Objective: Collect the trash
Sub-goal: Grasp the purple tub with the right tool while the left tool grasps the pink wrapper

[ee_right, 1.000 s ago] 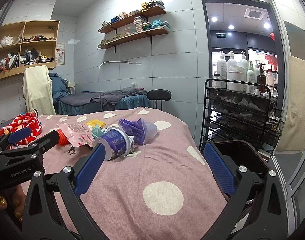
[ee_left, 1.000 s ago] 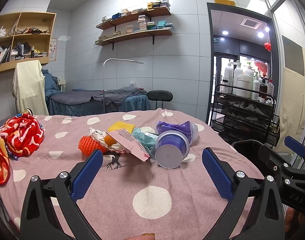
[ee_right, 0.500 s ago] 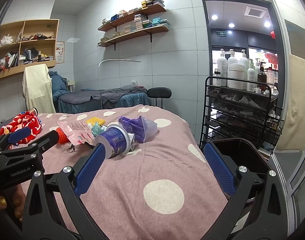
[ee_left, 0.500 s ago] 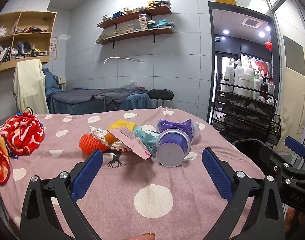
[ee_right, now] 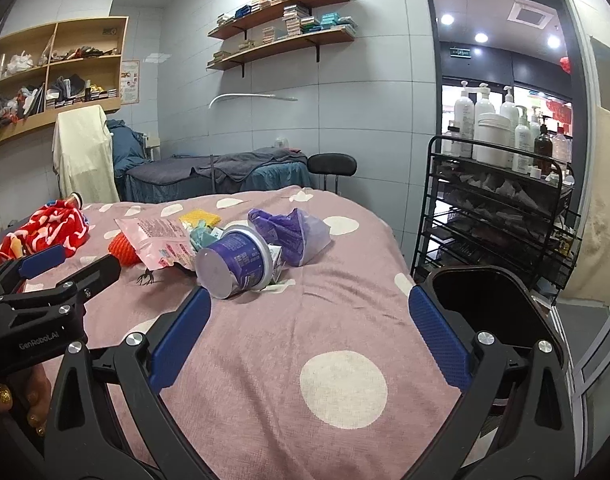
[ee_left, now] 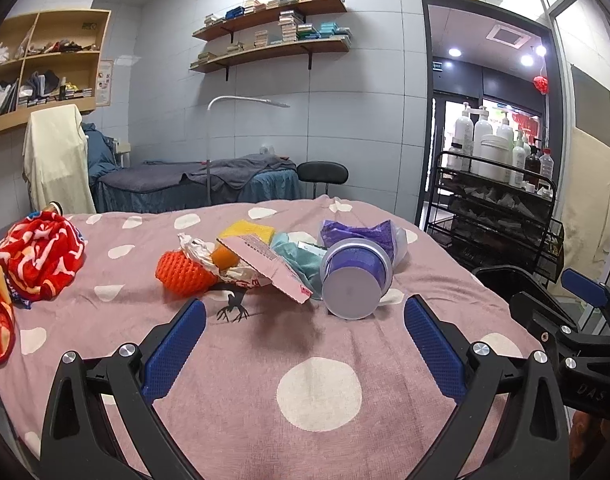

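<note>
A pile of trash lies on the pink polka-dot bed [ee_left: 321,392]: a purple tub [ee_left: 355,280] on its side, a purple bag [ee_left: 361,232], a pink packet [ee_left: 265,268], an orange net [ee_left: 181,274], teal and yellow scraps. The pile also shows in the right wrist view, with the tub [ee_right: 235,266] and the packet [ee_right: 157,240]. A black bin [ee_right: 481,304] stands off the bed's right side. My left gripper [ee_left: 303,332] is open and empty, short of the pile. My right gripper [ee_right: 309,320] is open and empty, right of the left one.
A red patterned cloth [ee_left: 37,256] lies at the bed's left. A black wire rack [ee_right: 501,216] with bottles stands at the right behind the bin. A second bed [ee_left: 193,184], a stool [ee_left: 323,172] and wall shelves are at the back.
Both grippers have moved a little closer to the trash pile. Nothing was taken hold of.
</note>
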Motion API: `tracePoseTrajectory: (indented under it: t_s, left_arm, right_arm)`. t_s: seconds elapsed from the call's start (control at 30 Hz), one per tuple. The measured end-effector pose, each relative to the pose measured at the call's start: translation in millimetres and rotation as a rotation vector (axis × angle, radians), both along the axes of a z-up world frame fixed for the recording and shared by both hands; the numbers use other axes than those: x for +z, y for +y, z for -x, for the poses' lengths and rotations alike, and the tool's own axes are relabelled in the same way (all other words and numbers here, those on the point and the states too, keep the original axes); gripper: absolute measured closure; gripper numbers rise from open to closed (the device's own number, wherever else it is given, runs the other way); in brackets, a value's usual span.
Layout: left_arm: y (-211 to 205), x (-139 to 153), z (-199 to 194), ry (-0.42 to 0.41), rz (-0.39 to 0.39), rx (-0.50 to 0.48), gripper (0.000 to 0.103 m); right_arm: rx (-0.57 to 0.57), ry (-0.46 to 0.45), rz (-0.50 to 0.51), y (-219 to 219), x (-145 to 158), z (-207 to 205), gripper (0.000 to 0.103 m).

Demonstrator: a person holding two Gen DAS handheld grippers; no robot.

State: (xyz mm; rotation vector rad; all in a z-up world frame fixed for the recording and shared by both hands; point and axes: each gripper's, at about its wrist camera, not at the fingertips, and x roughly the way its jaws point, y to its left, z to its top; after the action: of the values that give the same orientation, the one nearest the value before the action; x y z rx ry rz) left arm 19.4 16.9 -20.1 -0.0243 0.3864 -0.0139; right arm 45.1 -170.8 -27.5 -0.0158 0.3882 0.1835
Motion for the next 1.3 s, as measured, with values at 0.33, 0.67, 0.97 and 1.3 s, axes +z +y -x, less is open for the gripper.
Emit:
tracePoseTrajectory:
  t_s: [0.33,0.67,0.97,1.3]
  left_arm:
    - [46,-12,-44,0.167,0.15,-0.029,0.006]
    - [67,-21,-119,0.333,0.337,-0.067,0.033]
    - [71,-27,-132,0.375,0.348,-0.057,0.083]
    - [74,-11,-102,0.277,0.318,-0.067,0.098]
  right_arm:
    - [0.256,0.182,0.057,36,-10,-74,0.005]
    - [0.471,0.264,0.19,73,-19,-165,0.005]
    - [0.597,0.302,0.283,108,-36,-203,0.032]
    - [0.575,0.238,0.227,96,-19,-165,0.038]
